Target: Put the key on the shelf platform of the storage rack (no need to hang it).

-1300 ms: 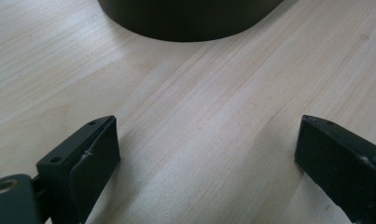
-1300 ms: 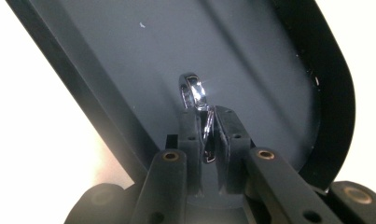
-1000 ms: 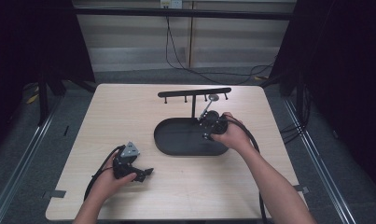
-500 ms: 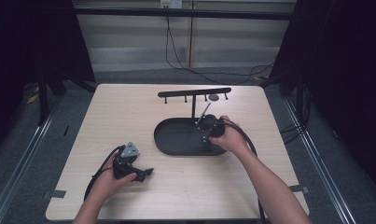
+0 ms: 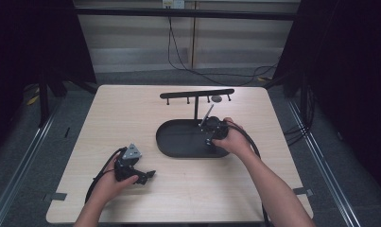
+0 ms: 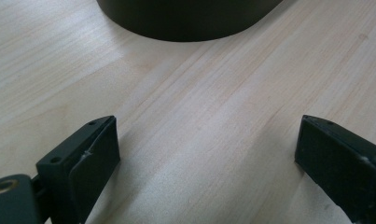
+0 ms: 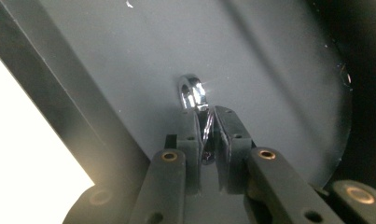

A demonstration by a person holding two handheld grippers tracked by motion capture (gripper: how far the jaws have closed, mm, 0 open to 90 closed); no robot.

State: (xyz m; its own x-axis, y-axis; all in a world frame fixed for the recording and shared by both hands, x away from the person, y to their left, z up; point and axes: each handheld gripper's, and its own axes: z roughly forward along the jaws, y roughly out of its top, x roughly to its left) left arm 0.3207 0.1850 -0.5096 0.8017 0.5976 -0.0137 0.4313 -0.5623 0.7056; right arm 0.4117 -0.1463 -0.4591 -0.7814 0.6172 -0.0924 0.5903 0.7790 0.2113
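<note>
High view frames a pale wood-grain table [image 5: 131, 118] on a grey floor, dark curtains at both sides and cables trailing along the back wall; no brand, label or writing can be read anywhere. On the table stands a black oval metal tray [image 5: 178, 142] with an upright post and a hook bar. Over it, the right gripper [image 7: 206, 123] has its jaws clamped on a shiny chrome ring [image 7: 191, 91]. The left gripper [image 5: 149, 175] rests on bare wood near the tray, jaws wide apart, holding nothing.
</note>
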